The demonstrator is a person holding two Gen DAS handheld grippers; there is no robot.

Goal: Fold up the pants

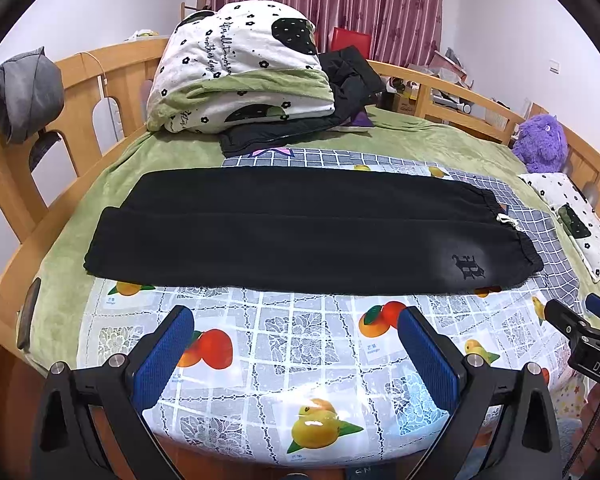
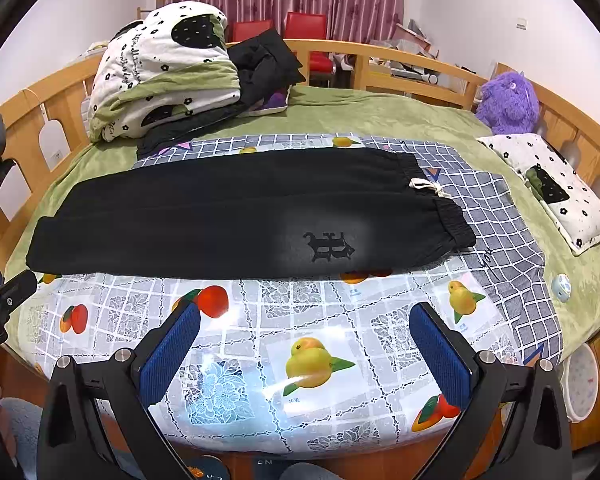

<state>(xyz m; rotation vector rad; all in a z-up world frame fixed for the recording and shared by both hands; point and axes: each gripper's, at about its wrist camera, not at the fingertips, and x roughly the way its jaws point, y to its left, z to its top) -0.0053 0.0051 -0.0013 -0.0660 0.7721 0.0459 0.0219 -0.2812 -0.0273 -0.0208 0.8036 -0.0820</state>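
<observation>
From the left wrist view, the black pants (image 1: 300,236) lie stretched flat across the fruit-print plastic sheet (image 1: 300,360), already doubled lengthwise so 1 leg sits on the other, slightly offset. The elastic waistband (image 1: 516,236) with its pale drawstring (image 1: 506,220) is at the right end of the pants, the cuffs at the left end, and a dark printed emblem (image 1: 469,267) shows on the near leg close to the waistband. The left gripper (image 1: 296,350) hangs just short of the pants' near edge, over the sheet, its 2 blue pads (image 1: 162,354) spread wide and holding nothing. Right of the pants' waistband end, the other tool's black tip pokes into view. Behind the pants sit a folded quilt (image 1: 240,72) and a dark jacket (image 1: 340,92); a purple plush toy (image 1: 540,144) sits far beyond the waistband end.

From the right wrist view, the pants (image 2: 236,224) fill the middle, waistband (image 2: 448,216) and drawstring (image 2: 426,186) to the right. The right gripper (image 2: 306,344) also hovers on the near side of the pants, below the emblem (image 2: 330,246), jaws spread apart and empty — nothing is touched yet.

My judgement: the lengthwise fold is done and the crosswise fold is in hand. The next move likely calls for both grippers to pinch 1 end through both layers — near corner and far corner — then carry it over toward the other end, keeping the edges level so the legs do not slide apart.
</observation>
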